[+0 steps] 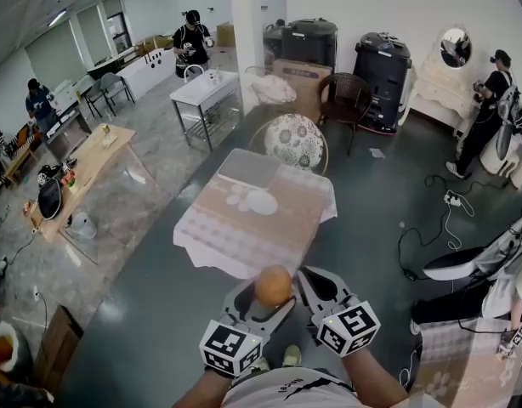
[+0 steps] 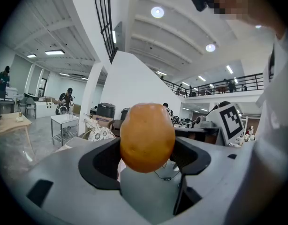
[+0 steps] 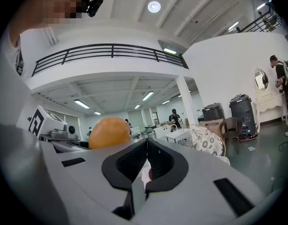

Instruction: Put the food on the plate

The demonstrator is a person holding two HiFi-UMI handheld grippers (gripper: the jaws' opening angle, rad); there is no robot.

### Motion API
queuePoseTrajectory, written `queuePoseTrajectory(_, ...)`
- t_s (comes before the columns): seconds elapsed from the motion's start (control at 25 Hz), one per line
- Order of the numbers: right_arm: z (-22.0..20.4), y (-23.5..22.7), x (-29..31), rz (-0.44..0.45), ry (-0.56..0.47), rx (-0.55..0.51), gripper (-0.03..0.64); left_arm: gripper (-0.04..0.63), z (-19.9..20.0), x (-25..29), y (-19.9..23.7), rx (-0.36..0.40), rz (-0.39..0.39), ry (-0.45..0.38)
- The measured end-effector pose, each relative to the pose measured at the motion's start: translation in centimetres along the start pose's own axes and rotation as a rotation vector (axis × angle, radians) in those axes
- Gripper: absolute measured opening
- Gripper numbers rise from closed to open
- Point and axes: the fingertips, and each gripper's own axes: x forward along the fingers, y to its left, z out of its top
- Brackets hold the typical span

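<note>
A round orange fruit (image 1: 273, 286) sits between the jaws of my left gripper (image 1: 272, 296), which is shut on it close to my body. In the left gripper view the fruit (image 2: 147, 137) fills the gap between the dark pads (image 2: 99, 161). My right gripper (image 1: 310, 277) is just right of it, with its jaws shut on nothing (image 3: 146, 146); the fruit (image 3: 109, 132) shows to its left. A white plate (image 1: 261, 201) lies on the cloth-covered table (image 1: 244, 236) ahead, well beyond both grippers.
A grey tray (image 1: 248, 168) and small white dishes (image 1: 237, 199) share the table. A patterned round chair (image 1: 295, 141) stands behind it. Cables (image 1: 448, 201) trail on the floor at right. A wooden table (image 1: 91, 161), a metal table (image 1: 206, 92) and several people stand farther off.
</note>
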Motion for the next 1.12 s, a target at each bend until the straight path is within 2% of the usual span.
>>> queuePoseTrajectory(0.16, 0.0, -0.1, -0.2, 0.015, -0.010, 0.032, 0.017, 0.342, -0.2, 0.1, -0.1, -0.001, 0.003, 0.001)
queuePoseTrajectory(0.64, -0.1, -1.1, -1.2, 0.007, -0.031, 0.042, 0.018, 0.342, -0.6, 0.8, -0.5, -0.002, 0.022, 0.009)
queuePoseTrajectory(1.12, 1.1, -4.8, -2.6, -0.002, -0.070, 0.041, 0.018, 0.342, 0.0, 4.3, -1.2, 0.029, 0.049, 0.018)
